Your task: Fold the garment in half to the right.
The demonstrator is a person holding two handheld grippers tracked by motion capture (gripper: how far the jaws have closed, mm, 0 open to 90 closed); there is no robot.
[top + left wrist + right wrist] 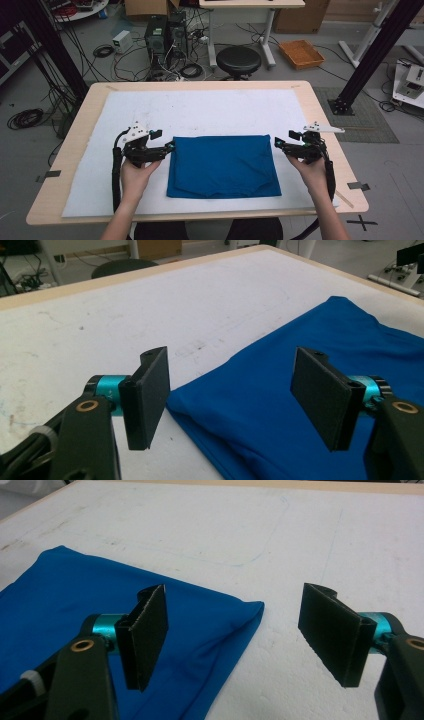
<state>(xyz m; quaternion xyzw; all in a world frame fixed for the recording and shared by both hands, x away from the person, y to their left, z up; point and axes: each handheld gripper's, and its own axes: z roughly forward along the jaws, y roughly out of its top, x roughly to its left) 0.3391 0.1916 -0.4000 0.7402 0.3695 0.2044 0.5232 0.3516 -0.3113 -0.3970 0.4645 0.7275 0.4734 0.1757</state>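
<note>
Blue cloth (222,166), folded into a flat rectangle, slightly wrinkled, lying on white mat (200,107)

A folded cloth (222,166) lies on a mat (200,110) that covers most of the table (80,107), nearer the person's edge. The left gripper (169,148) sits just beside the cloth's left edge, the right gripper (278,144) just beside its right edge. A stool (238,61) stands behind the table.
</note>
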